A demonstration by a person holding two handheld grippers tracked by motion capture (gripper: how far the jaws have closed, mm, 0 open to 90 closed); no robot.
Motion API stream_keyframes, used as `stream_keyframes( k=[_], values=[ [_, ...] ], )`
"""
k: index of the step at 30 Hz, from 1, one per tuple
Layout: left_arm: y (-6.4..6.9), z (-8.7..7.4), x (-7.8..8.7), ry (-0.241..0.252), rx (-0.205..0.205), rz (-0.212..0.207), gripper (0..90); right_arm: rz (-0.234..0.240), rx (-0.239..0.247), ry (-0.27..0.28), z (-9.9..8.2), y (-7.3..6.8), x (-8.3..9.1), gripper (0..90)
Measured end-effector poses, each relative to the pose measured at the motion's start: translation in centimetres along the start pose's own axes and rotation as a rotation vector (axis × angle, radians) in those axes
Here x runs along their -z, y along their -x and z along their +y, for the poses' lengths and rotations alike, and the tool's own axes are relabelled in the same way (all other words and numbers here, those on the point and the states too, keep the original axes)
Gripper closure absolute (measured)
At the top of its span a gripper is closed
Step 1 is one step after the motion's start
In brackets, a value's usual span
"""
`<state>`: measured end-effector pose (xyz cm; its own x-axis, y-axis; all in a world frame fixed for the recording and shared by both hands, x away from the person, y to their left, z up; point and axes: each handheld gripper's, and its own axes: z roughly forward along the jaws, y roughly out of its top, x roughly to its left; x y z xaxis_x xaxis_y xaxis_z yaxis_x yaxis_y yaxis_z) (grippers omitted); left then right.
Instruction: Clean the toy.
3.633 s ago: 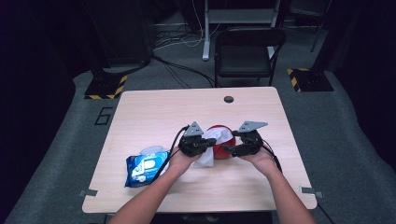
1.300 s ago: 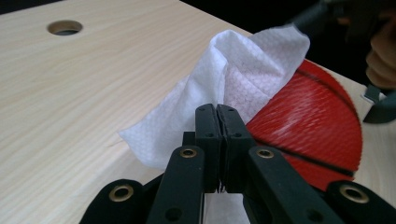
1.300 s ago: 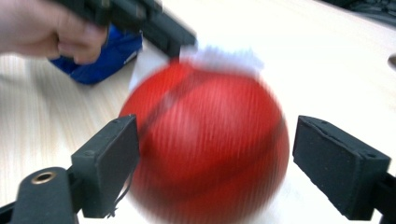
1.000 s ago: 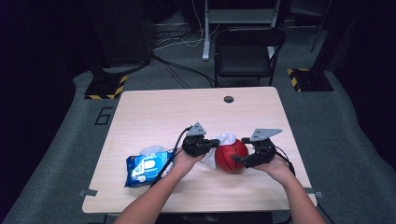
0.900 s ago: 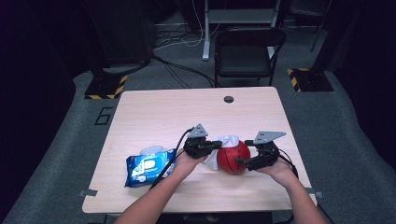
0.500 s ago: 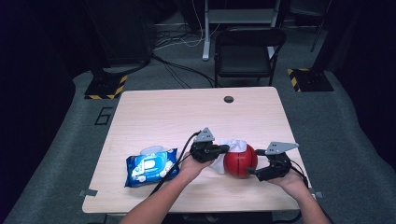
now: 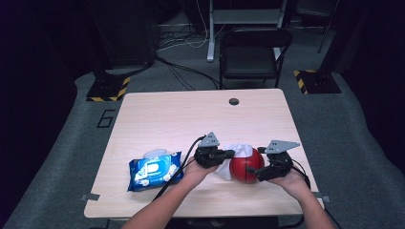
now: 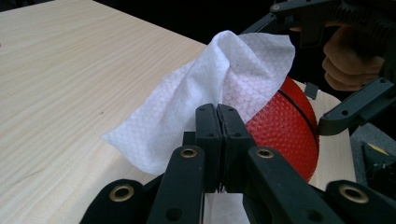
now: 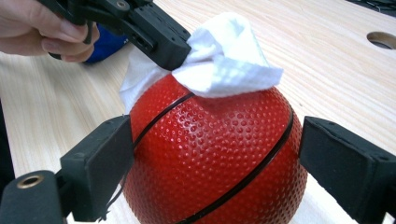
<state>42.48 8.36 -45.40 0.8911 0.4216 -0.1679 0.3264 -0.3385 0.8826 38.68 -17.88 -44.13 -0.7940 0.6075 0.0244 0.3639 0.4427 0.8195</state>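
The left gripper (image 8: 217, 116) hides the part of the white wipe (image 8: 205, 98) pinched between its pressed-together jaws, and the underside of the red ball (image 9: 210, 158) is cut off at the bottom of the right gripper view. Away to the left gripper's outer side a blue wipe pack (image 7: 154, 170) lies on the wooden surface (image 7: 191, 114); beyond both grippers a small round hole (image 7: 233, 101) sits in the surface, and a dark chair (image 7: 253, 52) stands past its far edge. The wipe drapes over the ball's top. The right gripper (image 9: 215, 163) straddles the ball, its jaws spread and just opening; one pad touches the ball's side, the other stands slightly apart.
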Motion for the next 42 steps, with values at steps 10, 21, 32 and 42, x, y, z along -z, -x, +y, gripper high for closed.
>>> stream_keyframes(
  k=[10, 21, 32, 42],
  values=[
    [0.4, -0.7, -0.9, -0.064, -0.02, -0.005, 88.0, 0.008, -0.056, 0.009, -2.3, 0.6, 1.7, 9.8],
    [1.7, -0.6, -1.2, -0.078, -0.043, -0.05, 88.1, 0.004, -0.069, -0.002, -4.8, 0.3, 3.2, 9.8],
    [4.0, 0.3, -1.2, -0.061, -0.087, -0.1, 88.1, -0.001, -0.132, 0.015, -5.2, 0.6, 3.1, 9.3],
    [3.8, -0.4, -1.6, -0.051, -0.074, -0.091, 88.2, 0.04, -0.266, 0.09, -4.5, 3.0, 2.6, 16.5]
  ],
)
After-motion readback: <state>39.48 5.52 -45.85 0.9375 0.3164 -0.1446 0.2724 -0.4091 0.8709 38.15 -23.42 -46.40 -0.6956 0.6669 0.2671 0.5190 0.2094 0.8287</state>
